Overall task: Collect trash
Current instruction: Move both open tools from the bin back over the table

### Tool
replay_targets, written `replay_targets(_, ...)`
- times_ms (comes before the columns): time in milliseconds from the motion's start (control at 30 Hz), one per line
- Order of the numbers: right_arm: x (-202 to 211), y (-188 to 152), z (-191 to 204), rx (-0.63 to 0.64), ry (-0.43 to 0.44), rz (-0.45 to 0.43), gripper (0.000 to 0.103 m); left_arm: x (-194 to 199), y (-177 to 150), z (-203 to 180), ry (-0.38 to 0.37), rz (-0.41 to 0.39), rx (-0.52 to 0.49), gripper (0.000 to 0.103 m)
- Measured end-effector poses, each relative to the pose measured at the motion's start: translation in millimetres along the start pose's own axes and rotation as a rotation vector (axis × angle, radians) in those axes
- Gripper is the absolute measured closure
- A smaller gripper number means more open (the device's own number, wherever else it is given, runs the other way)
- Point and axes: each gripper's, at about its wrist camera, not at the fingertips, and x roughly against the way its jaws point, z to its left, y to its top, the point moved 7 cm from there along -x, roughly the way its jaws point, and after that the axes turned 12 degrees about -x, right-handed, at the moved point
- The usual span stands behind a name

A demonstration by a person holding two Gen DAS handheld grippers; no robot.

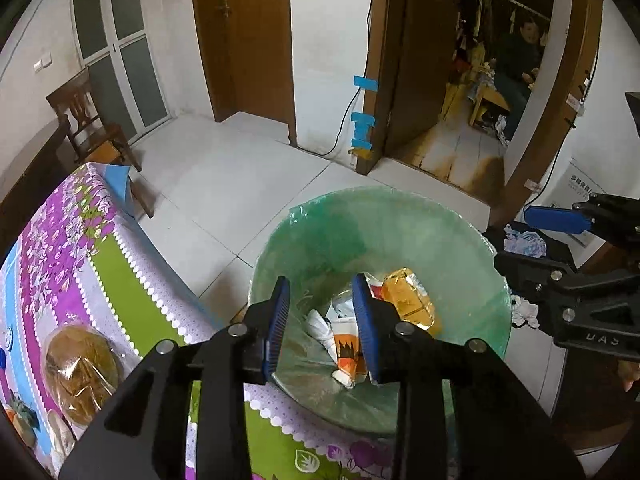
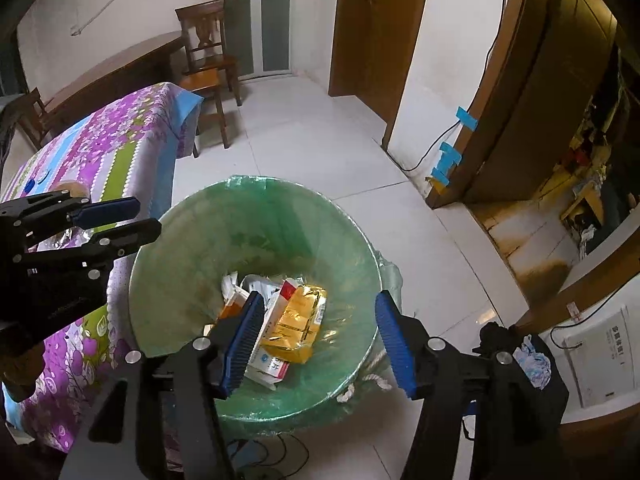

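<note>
Blue-padded jaws of the left gripper are shown parted, nothing between them, poised above the bin. Beside it, the right gripper is likewise held apart and empty over the same bin. Within the bin, on its green liner, a yellow foil packet, a white carton and crumpled paper are seen lying loose. Left of the bin, a wrapped round item is seen on the flowered table. The dropping step is judged complete; next, a return to the table for remaining rubbish is called for.
</note>
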Motion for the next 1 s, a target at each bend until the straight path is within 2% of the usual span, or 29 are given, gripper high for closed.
replay_targets(67,0.7,-1.6,0.9,-0.002,0.001,-0.006,0.044,0.8,-7.1,-1.4,0.001,0.005,-0.004,0.071)
replay_targets(167,4.6,-4.4,3.0,-0.006,0.007,-0.024,0.044,6.1,-14.9,0.8,0.027,-0.008,-0.004,0.058)
replay_targets(233,8.9,-6.4,6.3,-0.015,0.022,-0.039,0.044,12.8,-23.6,2.6,0.056,-0.021,-0.011,0.055)
replay_targets(367,21.9,-9.2,21.5,-0.016,0.049,-0.117,0.044,33.4,-43.9,10.4,0.108,-0.054,-0.026,0.053)
replay_targets(433,33.6,-11.8,38.0,-0.008,0.073,-0.188,0.043,47.6,-56.0,21.9,0.143,-0.079,-0.012,0.051)
replay_targets(600,70.5,-18.6,89.1,-0.008,0.172,-0.375,0.034,84.6,-91.8,67.5,0.196,-0.111,0.121,0.050)
replay_targets(733,92.8,-29.0,134.4,-0.004,0.266,-0.473,0.026,120.1,-123.0,102.7,0.245,-0.143,0.237,0.047)
replay_targets(800,98.3,-36.9,159.3,0.018,0.306,-0.486,0.026,139.3,-136.8,121.4,0.285,-0.157,0.278,0.045)
replay_targets(933,102.3,-56.4,201.4,0.059,0.387,-0.452,0.021,191.5,-174.2,178.1,0.458,-0.167,0.380,0.034)
replay_targets(1000,101.5,-67.7,218.5,0.074,0.418,-0.426,0.019,217.7,-199.1,212.5,0.575,-0.139,0.415,0.026)
